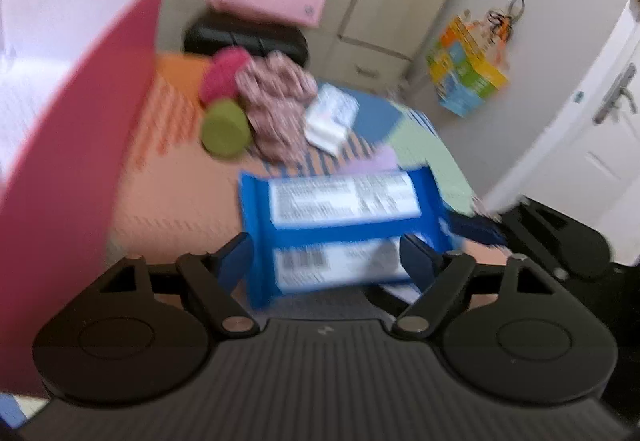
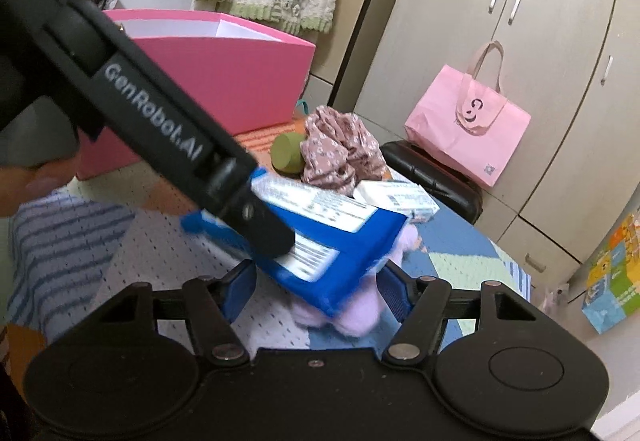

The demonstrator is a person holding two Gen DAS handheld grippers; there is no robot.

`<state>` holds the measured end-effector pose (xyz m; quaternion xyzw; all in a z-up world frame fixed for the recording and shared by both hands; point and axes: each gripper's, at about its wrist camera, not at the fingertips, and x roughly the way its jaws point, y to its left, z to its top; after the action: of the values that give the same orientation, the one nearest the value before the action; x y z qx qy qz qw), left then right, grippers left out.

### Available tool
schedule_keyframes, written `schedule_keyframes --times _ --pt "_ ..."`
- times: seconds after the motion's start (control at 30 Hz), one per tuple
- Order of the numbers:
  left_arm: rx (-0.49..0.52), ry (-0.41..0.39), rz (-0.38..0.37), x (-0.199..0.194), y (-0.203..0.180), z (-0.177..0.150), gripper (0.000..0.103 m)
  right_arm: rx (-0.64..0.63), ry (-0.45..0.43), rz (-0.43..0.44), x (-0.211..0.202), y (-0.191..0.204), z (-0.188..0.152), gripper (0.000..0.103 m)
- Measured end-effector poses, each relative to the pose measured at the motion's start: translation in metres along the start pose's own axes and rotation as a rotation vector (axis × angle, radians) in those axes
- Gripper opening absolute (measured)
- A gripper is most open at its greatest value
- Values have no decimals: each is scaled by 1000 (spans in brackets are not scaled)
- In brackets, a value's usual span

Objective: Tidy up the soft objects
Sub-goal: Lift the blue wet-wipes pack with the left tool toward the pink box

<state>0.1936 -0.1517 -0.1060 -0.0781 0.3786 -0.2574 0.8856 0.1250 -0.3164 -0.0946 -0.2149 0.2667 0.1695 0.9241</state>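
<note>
A blue pack [image 1: 340,217] with white labels sits tilted and raised between the fingers of my left gripper [image 1: 326,261], whose pads press on its two sides. In the right wrist view that gripper crosses from the upper left, one finger [image 2: 272,237] lying on the blue pack [image 2: 344,253]. A lilac soft cloth [image 2: 356,317] lies under the pack's lower end, between the fingers of my right gripper [image 2: 320,291]. That gripper's left pad stands clear of the cloth, so it is open.
A pink box [image 2: 224,81] with a white inside stands open at the back left. Near it lie a green roll [image 2: 286,153], a floral cloth [image 2: 340,153] and a white pack [image 2: 396,197]. A pink tote bag [image 2: 468,129] rests on a black seat [image 2: 432,177] by the wardrobe.
</note>
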Motion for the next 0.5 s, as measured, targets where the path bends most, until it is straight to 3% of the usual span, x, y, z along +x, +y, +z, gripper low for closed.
schedule_keyframes --times 0.13,0.27,0.33,0.4,0.5 --pt "17 -28 75 8 3 5 81 -16 -19 -4 -4 2 -1 74" --pt "-50 30 19 13 14 9 82 -13 -24 -10 -4 6 1 75" --pt "-71 99 -53 18 17 9 81 -11 -27 -17 -6 9 0 74" --pt "-55 116 -61 19 13 7 81 -2 -24 -14 -5 9 0 73" --pt "-26 108 -71 19 8 2 71 52 -5 4 -1 7 1 63"
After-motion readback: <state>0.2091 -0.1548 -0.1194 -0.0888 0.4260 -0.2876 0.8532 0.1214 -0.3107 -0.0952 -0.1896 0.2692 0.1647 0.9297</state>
